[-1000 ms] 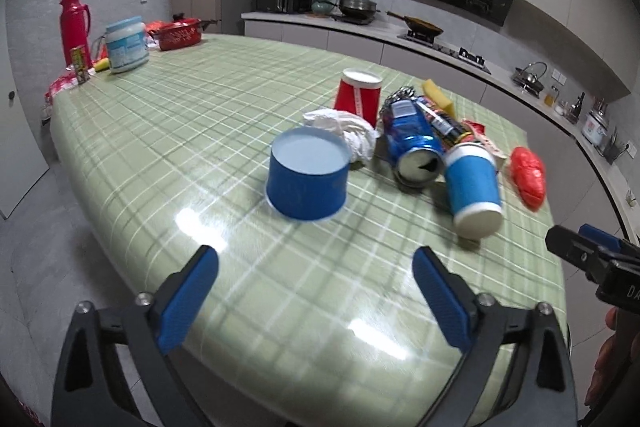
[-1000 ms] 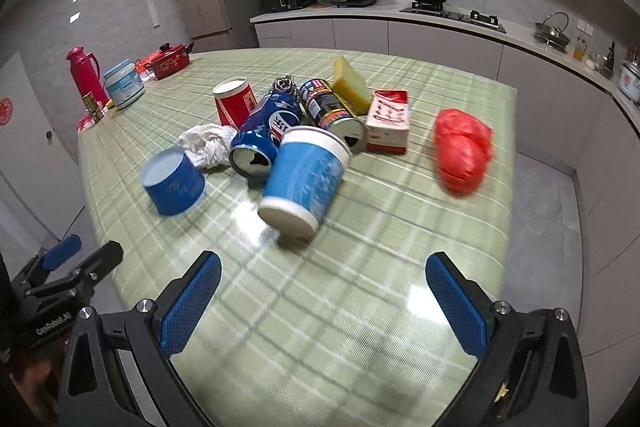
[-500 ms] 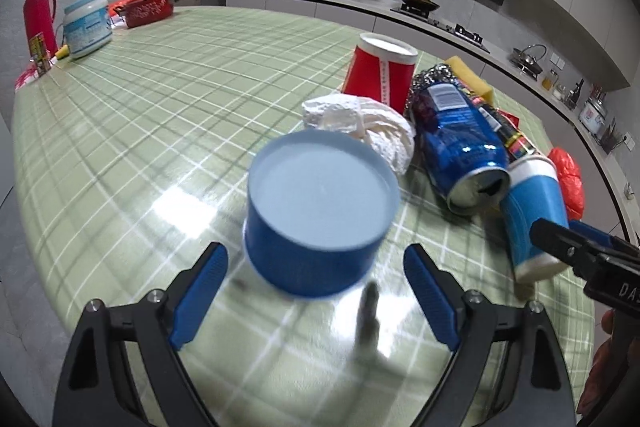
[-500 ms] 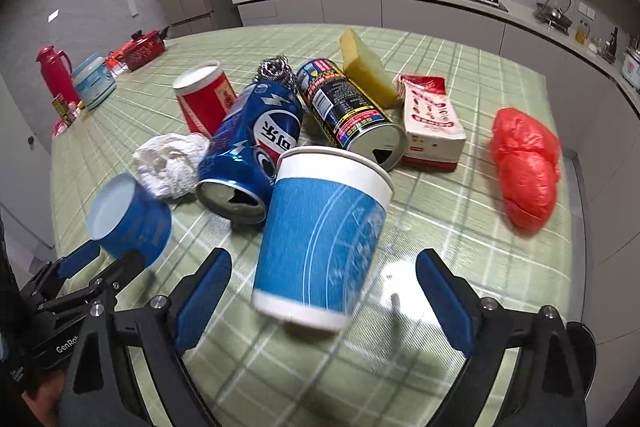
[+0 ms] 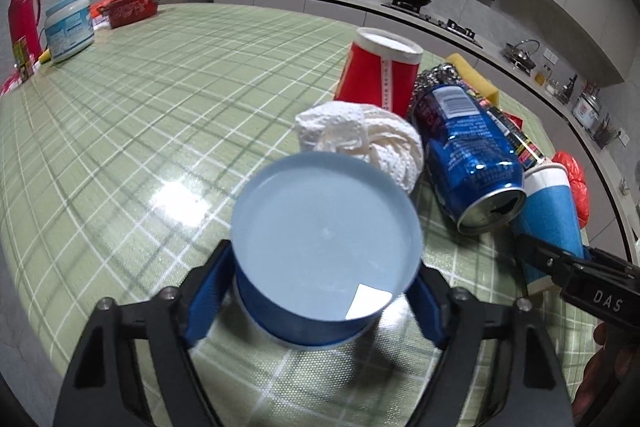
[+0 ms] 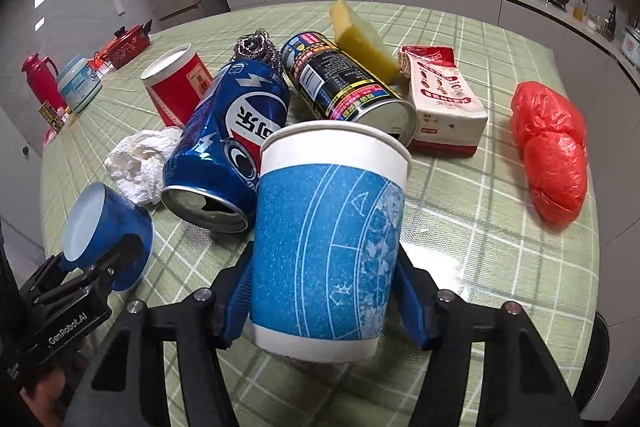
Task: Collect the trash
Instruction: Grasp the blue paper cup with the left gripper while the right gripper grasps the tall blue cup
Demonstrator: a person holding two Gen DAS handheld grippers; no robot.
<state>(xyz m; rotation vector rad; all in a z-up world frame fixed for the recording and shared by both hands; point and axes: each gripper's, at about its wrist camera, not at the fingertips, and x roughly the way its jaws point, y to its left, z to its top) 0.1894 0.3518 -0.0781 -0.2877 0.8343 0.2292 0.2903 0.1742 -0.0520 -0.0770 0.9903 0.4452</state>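
A short dark blue cup [image 5: 324,247] stands upside down on the green checked table [image 5: 140,115]. My left gripper [image 5: 320,299] is shut on its sides. It also shows in the right wrist view [image 6: 108,239]. A tall blue and white paper cup [image 6: 328,235] lies tilted on the table, and my right gripper [image 6: 320,303] is shut on it near its base. It shows in the left wrist view too [image 5: 550,219]. Behind lie a blue Pepsi can [image 6: 232,143], a black can [image 6: 344,83], a red cup [image 6: 178,87] and a crumpled white tissue [image 6: 140,163].
A yellow sponge [image 6: 364,39], a steel scourer [image 6: 256,47], a red and white carton [image 6: 440,103] and a red plastic bag [image 6: 552,147] lie beyond the cans. A red thermos [image 5: 22,15], a white tub [image 5: 68,27] and a red pot [image 5: 132,7] stand at the table's far left end.
Both grippers have moved forward and closed. The left one has taken hold of the short blue cup, the right one of the tall blue paper cup.
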